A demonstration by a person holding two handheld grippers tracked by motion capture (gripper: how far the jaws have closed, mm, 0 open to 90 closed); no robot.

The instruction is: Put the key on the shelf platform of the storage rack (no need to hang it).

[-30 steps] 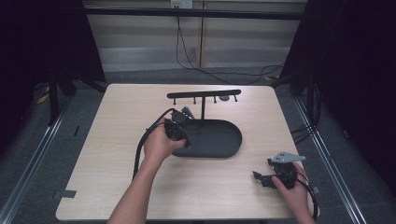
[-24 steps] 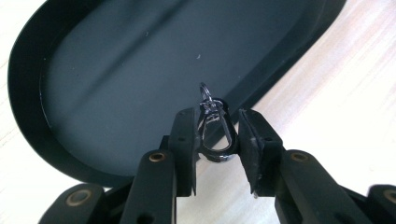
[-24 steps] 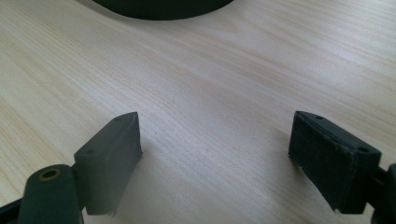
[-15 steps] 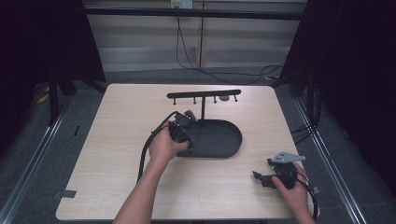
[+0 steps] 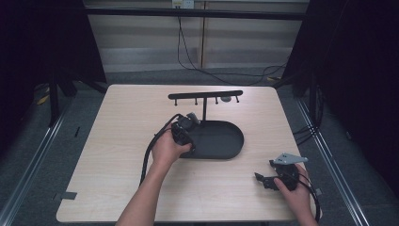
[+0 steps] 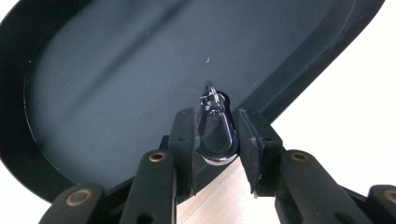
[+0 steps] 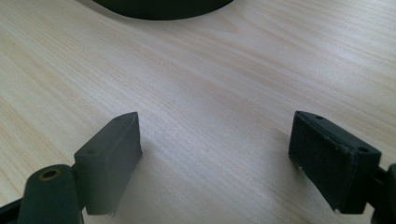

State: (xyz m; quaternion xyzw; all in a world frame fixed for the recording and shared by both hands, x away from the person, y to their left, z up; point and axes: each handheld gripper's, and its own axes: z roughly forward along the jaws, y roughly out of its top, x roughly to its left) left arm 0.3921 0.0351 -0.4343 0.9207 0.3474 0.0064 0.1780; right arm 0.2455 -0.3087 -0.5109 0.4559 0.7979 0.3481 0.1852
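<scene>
Left claw [image 6: 215,140] is clenched on a silver snap hook [image 6: 215,133], with both pads touching the hook's sides. It sits over the near left rim of the black oval tray [image 5: 221,141], the hook's small ring hanging above the tray floor. Behind the tray, a black rack [image 5: 205,95] with a row of pegs stands on the wooden worktop [image 5: 117,122]. Right claw [image 7: 215,163] is released, jaws set wide apart, resting low over the bare worktop at the near right corner, well apart from the tray.

Black stand [image 5: 221,140] on wooden table [image 5: 117,122]
</scene>
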